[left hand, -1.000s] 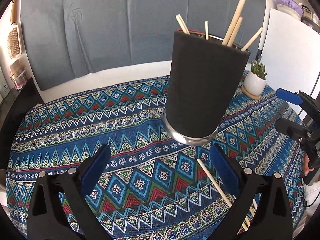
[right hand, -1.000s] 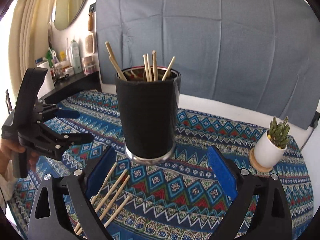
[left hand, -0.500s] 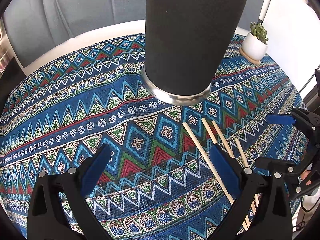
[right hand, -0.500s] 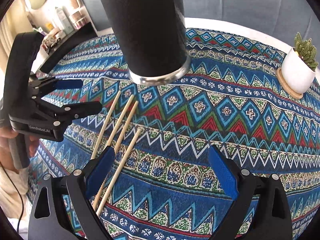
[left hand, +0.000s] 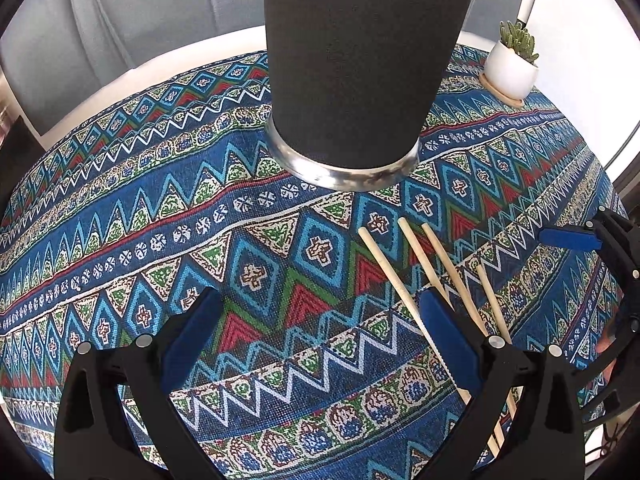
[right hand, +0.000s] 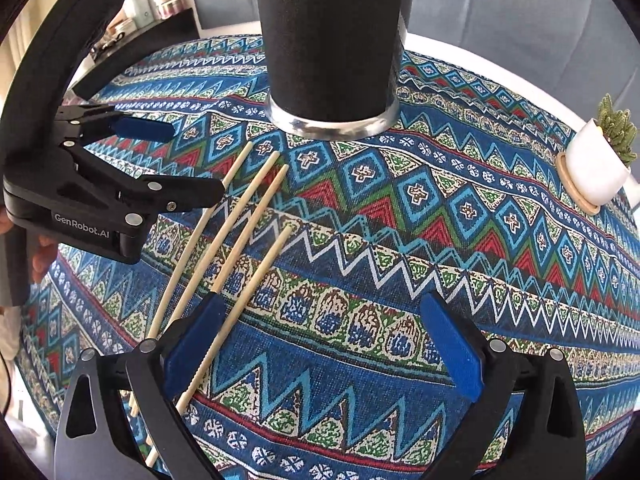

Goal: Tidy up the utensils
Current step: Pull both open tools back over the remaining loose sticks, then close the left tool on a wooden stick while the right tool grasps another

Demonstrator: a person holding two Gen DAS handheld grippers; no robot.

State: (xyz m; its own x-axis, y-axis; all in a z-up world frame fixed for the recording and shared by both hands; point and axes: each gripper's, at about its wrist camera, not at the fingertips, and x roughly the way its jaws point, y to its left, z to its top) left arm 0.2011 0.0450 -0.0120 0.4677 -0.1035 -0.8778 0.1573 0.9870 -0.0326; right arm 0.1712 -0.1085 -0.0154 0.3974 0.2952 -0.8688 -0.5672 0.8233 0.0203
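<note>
The left tongs (left hand: pixel 316 334) hang over the patterned cloth (left hand: pixel 120 248) that covers the counter, with the jaws apart and nothing between them. In the right wrist view the same left tongs (right hand: pixel 192 164) appear at the left side, also with the jaws apart, near the tips of the sticks.

Toward the far edge of the counter stands the black holder (left hand: pixel 360 60) with a metal ring at its base, upright on the cloth. Its top is outside both pictures, so I cannot tell what is inside.

In front of the holder lie four wooden chopsticks (right hand: pixel 224 232), flat on the cloth, side by side and almost parallel. They point with one end toward the holder but do not touch it.

The right tongs (right hand: pixel 320 344) are also apart and hold nothing. Their left finger (right hand: pixel 192 344) is just beside the nearest chopstick and covers part of another.

Near the far right edge of the counter a small succulent in a white pot (right hand: pixel 598 172) sits on a round wooden coaster.
</note>
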